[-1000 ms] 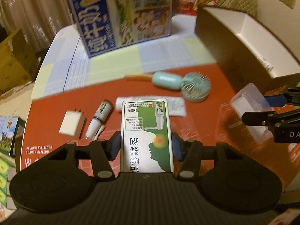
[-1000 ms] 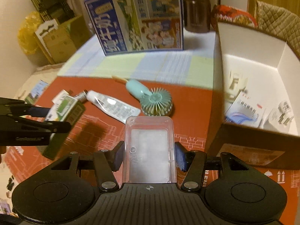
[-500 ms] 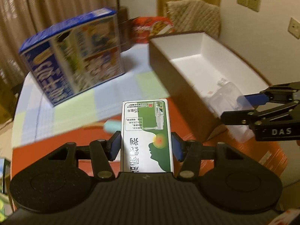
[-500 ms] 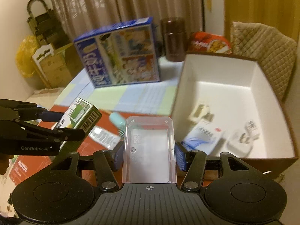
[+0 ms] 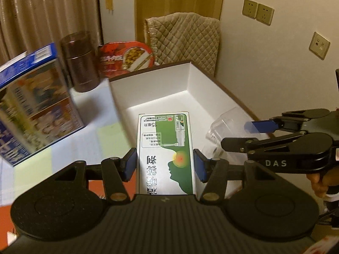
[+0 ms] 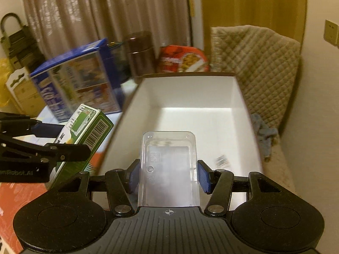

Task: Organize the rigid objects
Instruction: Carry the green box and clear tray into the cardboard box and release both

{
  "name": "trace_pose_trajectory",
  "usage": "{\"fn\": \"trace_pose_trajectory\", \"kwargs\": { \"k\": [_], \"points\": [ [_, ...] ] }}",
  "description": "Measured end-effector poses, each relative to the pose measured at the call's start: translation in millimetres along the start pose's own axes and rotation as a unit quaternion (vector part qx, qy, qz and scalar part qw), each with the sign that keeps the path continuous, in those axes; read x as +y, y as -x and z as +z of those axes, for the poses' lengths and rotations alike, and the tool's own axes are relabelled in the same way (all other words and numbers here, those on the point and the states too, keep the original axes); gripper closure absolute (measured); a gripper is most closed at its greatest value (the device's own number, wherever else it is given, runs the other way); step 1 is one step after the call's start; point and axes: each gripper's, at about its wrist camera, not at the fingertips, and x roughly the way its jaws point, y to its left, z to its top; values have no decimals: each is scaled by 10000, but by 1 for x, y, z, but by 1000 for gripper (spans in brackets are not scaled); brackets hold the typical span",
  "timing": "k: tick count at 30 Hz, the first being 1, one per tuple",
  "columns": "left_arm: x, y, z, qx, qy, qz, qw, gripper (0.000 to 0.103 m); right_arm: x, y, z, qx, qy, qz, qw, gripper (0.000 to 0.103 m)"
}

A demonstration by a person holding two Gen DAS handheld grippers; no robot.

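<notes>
My left gripper (image 5: 164, 165) is shut on a green and white carton (image 5: 165, 146), held in the air over the near edge of the open white-lined box (image 5: 180, 89). The same carton (image 6: 84, 131) shows at the left of the right wrist view. My right gripper (image 6: 168, 175) is shut on a clear plastic case (image 6: 168, 169), which hangs above the box's (image 6: 190, 97) inside. In the left wrist view that case (image 5: 224, 127) sticks out from the right gripper's blue pads (image 5: 260, 126) over the box's right wall. A small item (image 6: 221, 160) lies blurred on the box floor.
A blue printed carton (image 5: 31, 110) stands left of the box on a checked cloth. Behind it are a brown canister (image 5: 81, 61) and a red snack tub (image 5: 125, 58). A quilted chair back (image 5: 184, 40) stands against the wall. A hand (image 5: 322, 180) holds the right gripper.
Both grippers have swung right and up, away from the red mat with the fan, tube and charger, to above the open box. Each keeps its hold.
</notes>
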Motion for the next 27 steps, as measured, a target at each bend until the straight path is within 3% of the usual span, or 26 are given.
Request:
{"fn": "trace_pose_trajectory", "kwargs": {
  "k": [13,27],
  "points": [
    [-14,-90,46,388,243,90,9989,51,-62,-56,38,246,2,-136,9996,51],
    [-3,-139,76,513,313,285,9978,51,-77,-103,63,394,256,-122,9988,51]
  ]
}}
